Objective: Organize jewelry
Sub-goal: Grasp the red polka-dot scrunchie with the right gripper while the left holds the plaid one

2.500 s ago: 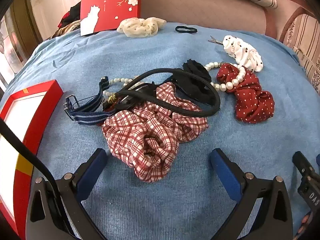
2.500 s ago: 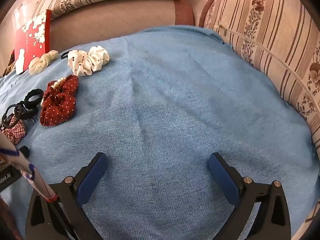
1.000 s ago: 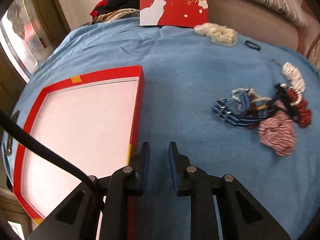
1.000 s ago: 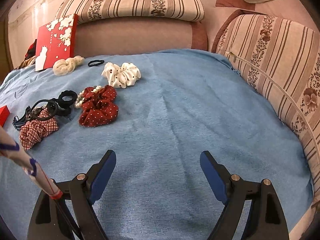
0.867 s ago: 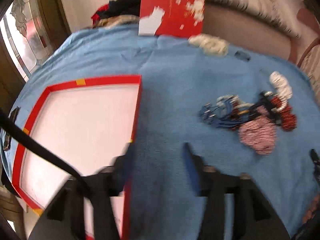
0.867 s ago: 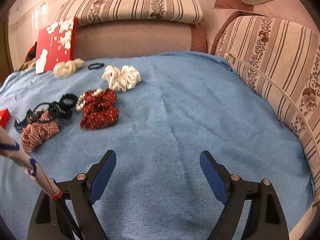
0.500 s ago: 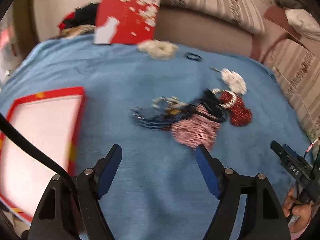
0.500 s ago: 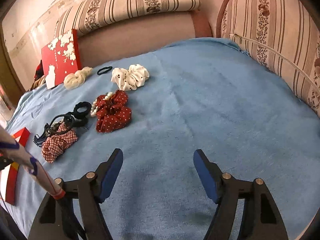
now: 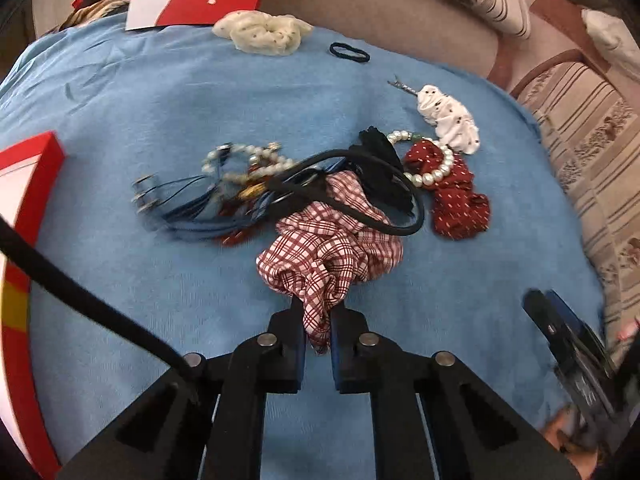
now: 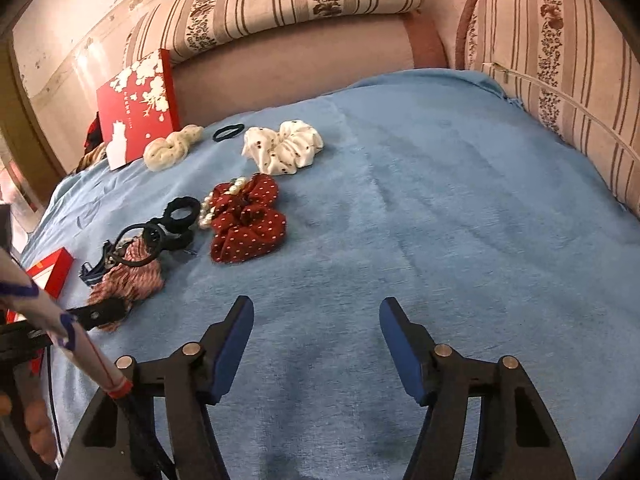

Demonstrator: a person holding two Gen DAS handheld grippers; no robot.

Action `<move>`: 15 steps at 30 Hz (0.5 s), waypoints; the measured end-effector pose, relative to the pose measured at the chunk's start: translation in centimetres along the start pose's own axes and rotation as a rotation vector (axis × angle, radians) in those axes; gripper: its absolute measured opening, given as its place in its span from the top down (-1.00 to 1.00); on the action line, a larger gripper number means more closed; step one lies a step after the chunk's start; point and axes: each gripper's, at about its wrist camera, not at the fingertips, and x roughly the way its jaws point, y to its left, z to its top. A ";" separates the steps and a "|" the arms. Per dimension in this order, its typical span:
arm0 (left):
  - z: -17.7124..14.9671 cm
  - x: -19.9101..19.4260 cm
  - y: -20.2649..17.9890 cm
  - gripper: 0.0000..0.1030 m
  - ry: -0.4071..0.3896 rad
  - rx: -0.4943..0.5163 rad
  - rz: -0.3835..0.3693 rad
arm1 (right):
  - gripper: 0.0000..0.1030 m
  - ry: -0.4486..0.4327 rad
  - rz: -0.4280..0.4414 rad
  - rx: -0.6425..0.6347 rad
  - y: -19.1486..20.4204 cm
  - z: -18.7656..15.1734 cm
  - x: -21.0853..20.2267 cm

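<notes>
The left gripper (image 9: pixel 317 330) reaches forward low over the blanket, its two blue-padded fingers (image 9: pixel 337 334) drawn close together and pinching a fold of the checked scrunchie (image 9: pixel 332 256) between them. In the right wrist view it shows as a dark tip at the left edge, touching that same fabric. The right gripper (image 10: pixel 316 340) is held low above the blanket nearer its right side, level, its fingers (image 10: pixel 236 336) spread wide apart with nothing between them.

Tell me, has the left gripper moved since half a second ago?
Yes. The left gripper has come forward to the checked scrunchie and shut on its near edge, away from the red tray.
</notes>
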 end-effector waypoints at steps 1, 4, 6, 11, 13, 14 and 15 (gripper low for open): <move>-0.6 -0.9 0.4 0.82 -0.003 0.004 -0.010 | -0.36 0.000 0.004 -0.002 0.0 0.0 0.0; -3.3 -3.4 2.0 0.81 -0.003 0.015 -0.044 | -0.36 0.003 0.032 0.002 0.1 -0.2 0.0; -5.0 -4.4 3.3 0.77 0.014 0.025 -0.054 | -0.36 0.010 0.068 0.010 0.1 -0.1 -0.1; -6.6 -5.3 5.5 0.41 0.005 0.000 -0.077 | -0.36 0.035 0.128 -0.001 1.0 1.7 0.8; -6.4 -5.5 6.1 0.22 -0.010 -0.029 -0.112 | -0.36 0.039 0.123 -0.031 1.8 2.5 1.6; -6.1 -5.5 6.2 0.14 -0.013 -0.038 -0.126 | -0.36 0.043 0.112 -0.050 2.4 3.0 2.3; -6.0 -5.5 6.2 0.10 -0.019 -0.045 -0.140 | -0.36 0.047 0.110 -0.060 2.9 3.3 2.8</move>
